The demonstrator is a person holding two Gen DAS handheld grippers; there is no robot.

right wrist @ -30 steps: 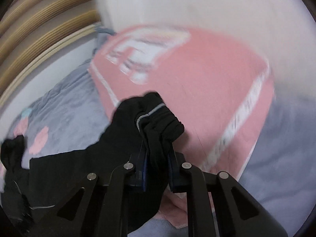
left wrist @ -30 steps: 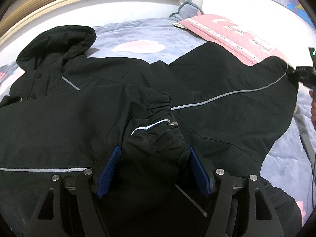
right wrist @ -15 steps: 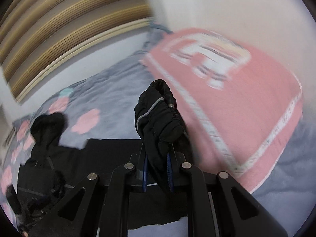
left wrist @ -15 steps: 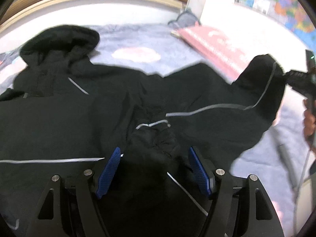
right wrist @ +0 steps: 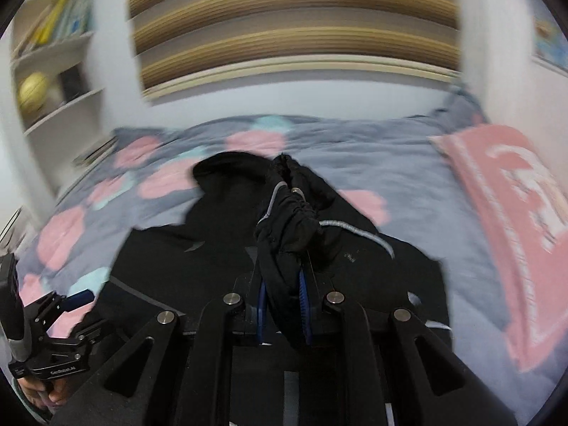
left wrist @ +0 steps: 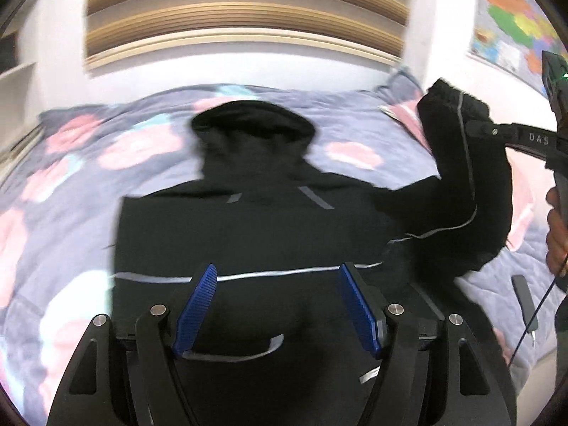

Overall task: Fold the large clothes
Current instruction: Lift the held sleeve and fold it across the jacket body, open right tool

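A large black hooded jacket of smooth fabric with thin grey reflective stripes (left wrist: 255,234) lies spread flat, hood at the far end. Its right sleeve with gathered elastic cuff (right wrist: 291,220) is lifted clear.

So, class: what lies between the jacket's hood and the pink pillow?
In the right wrist view, grey bedding with a pink flower spans from the hood to the pink pillow; the raised cuff crosses nearer the camera.

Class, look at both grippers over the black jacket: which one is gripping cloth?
The right gripper, shut on the jacket's sleeve cuff. The left gripper is open, nothing between its blue pads.
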